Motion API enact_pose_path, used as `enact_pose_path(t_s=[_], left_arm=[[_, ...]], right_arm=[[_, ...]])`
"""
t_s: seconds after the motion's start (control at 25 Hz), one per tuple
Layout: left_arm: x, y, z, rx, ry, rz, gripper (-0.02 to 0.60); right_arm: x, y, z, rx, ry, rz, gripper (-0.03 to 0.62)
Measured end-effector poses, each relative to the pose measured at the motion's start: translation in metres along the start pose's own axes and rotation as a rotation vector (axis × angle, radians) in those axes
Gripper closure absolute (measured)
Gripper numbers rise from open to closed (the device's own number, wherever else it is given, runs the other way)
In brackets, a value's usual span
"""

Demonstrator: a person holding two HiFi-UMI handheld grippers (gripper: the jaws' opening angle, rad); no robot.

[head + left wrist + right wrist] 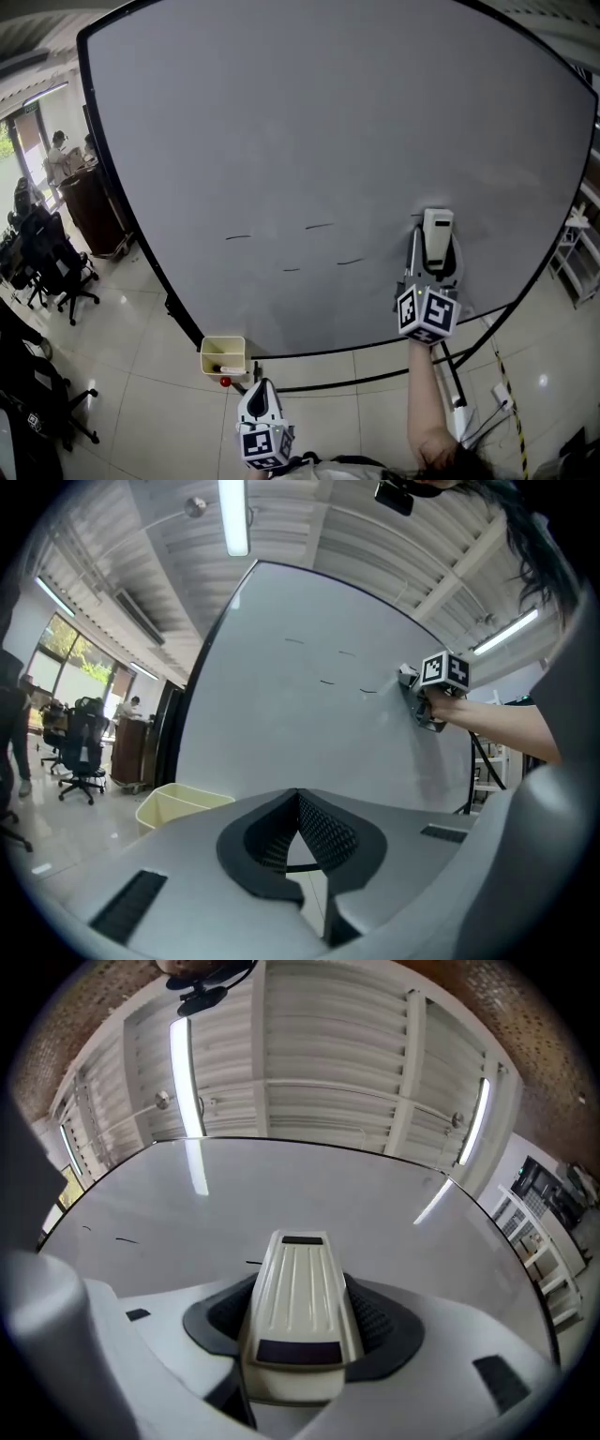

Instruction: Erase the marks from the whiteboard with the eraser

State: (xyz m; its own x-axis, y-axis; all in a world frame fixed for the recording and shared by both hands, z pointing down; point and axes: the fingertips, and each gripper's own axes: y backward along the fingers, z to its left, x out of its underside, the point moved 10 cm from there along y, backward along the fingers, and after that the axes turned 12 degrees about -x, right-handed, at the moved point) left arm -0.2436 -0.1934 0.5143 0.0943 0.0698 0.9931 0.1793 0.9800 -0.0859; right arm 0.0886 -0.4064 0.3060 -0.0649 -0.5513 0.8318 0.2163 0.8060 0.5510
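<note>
A large whiteboard (328, 122) stands on the floor and fills the head view. Several short black marks (319, 226) lie in a loose row across its lower middle; another short mark (416, 216) sits just left of the eraser's top. My right gripper (433, 255) is shut on a cream ribbed eraser (437, 236), pressed flat on the board at the lower right. The eraser (300, 1316) fills the middle of the right gripper view, with marks (122, 1239) to its left. My left gripper (262, 405) hangs low below the board's bottom edge, shut and holding nothing (298, 841).
A pale yellow bin (223, 355) with a red marker in it hangs at the board's lower left corner. The board's black stand legs (450, 361) reach over the tiled floor. Office chairs (56, 272) and people at a desk sit far left. A white shelf (577, 248) is at right.
</note>
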Motion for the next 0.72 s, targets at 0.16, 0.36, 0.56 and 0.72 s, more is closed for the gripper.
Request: enact_pose_path(t_s=[0.16,0.36,0.56,0.72], left_arm=[[0.004,-0.006,-0.006,-0.001,0.005,0.014,0.591],[0.004,-0.009,-0.023,0.041,-0.003,0.014,0.591],[0.005,-0.012,-0.035,0.052,-0.004,0.004,0.591],[0.002,-0.012,-0.043,0.067,-0.005,-0.005,0.591]], right_arm=[[-0.004,-0.005,0.006,-0.007,-0.06,0.039,0.318],[-0.002,-0.006,0.038,-0.147,-0.077,0.042,0.316],[0.01,-0.004,0.104,-0.37,-0.028,0.089,0.316],[0.008,-0.001,0.108,-0.405,-0.005,0.078,0.318]])
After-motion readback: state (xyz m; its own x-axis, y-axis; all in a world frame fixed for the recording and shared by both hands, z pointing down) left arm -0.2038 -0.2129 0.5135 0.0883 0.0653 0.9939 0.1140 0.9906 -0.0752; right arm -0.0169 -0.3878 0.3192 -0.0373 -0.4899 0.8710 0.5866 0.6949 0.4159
